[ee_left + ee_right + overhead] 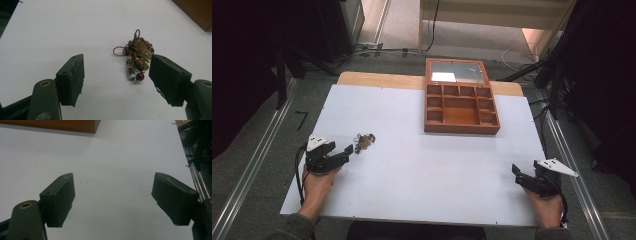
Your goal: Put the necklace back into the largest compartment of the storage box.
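A small tangle of jewellery lies on the white table top: brown cord, dark red beads and a gold filigree piece. My left gripper is open just short of it, and in the left gripper view the tangle sits ahead of the right jaw, close to its tip. My left gripper holds nothing. A wooden box with several compartments and a raised mirrored lid stands at the back right. My right gripper rests open near the front right edge; between its jaws is bare table.
The white sheet covers a wooden table whose far edge shows behind it. A corner of the box and its front wall appear in the gripper views. Metal rails and cables run along the table's right side.
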